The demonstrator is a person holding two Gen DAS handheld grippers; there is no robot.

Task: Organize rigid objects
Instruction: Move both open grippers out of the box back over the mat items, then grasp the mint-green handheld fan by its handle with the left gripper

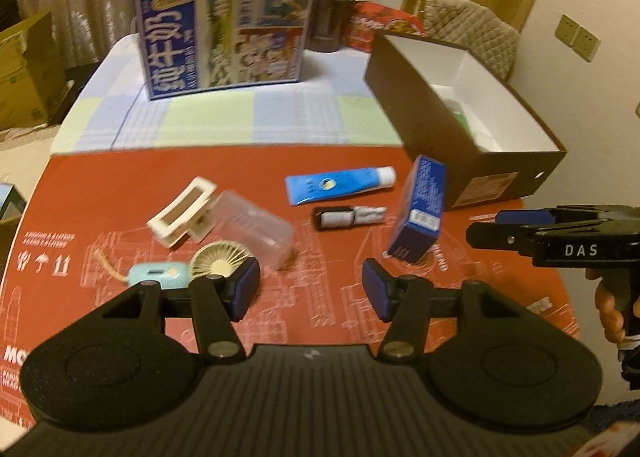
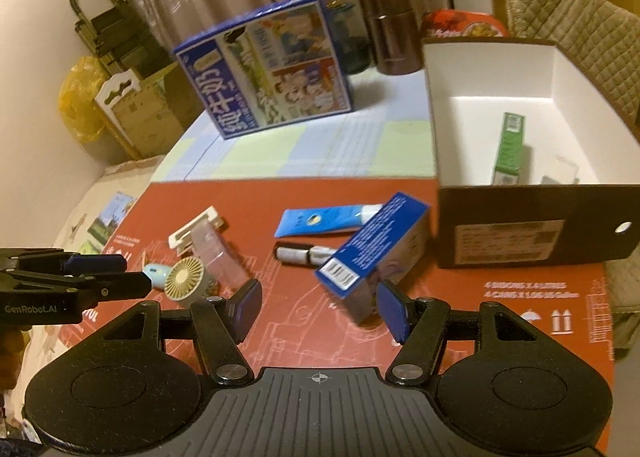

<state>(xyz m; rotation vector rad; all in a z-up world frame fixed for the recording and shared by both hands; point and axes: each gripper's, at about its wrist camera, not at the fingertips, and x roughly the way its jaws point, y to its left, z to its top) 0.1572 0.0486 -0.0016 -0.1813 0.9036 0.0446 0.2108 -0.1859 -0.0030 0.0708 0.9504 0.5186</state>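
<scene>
On the red cardboard sheet (image 1: 120,193), from the left, lie a mint handheld fan (image 1: 188,271), a cream hair clip (image 1: 182,215), and a clear plastic case (image 1: 256,231) whose long axis runs toward the lower right. Midway sit a blue tube (image 1: 340,183), cap pointing right toward the box, and a black-and-silver marker (image 1: 350,216) parallel below it. A small blue carton (image 2: 372,247) tilts, barcode end nearest the grippers. Farther right, the open shoebox (image 2: 532,225) holds a green carton (image 2: 509,149) lengthwise. Left gripper (image 1: 311,289) and right gripper (image 2: 318,307) both gape wide, holding nothing.
</scene>
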